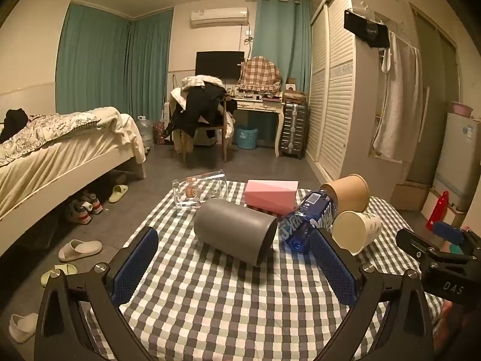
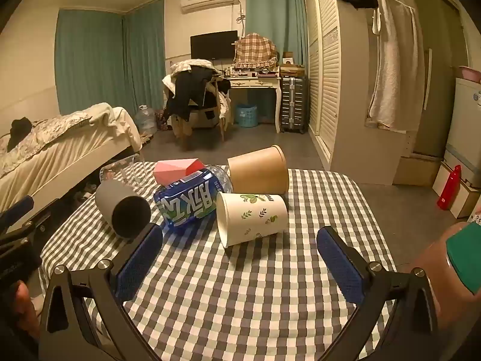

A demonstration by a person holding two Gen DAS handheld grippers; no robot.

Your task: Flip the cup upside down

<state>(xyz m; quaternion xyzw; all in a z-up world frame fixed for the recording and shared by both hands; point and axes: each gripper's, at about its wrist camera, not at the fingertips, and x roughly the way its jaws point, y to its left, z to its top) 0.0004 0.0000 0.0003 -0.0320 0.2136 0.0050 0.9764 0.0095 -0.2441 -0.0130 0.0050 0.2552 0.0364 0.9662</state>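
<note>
A grey cup (image 1: 234,230) lies on its side on the checked tablecloth (image 1: 210,300), its mouth toward me; it also shows in the right wrist view (image 2: 124,207). A white paper cup with leaf print (image 2: 251,218) lies on its side, also in the left wrist view (image 1: 356,230). A brown paper cup (image 2: 258,170) lies behind it, also in the left wrist view (image 1: 347,192). My left gripper (image 1: 237,266) is open and empty, just short of the grey cup. My right gripper (image 2: 239,260) is open and empty, just short of the white cup.
A blue bottle (image 2: 192,200) lies between the cups. A pink box (image 1: 270,195) and a clear glass (image 1: 200,191) lie at the table's far side. A bed (image 1: 60,153) stands left, a wardrobe (image 1: 333,90) right, a red bottle (image 2: 449,191) on the floor.
</note>
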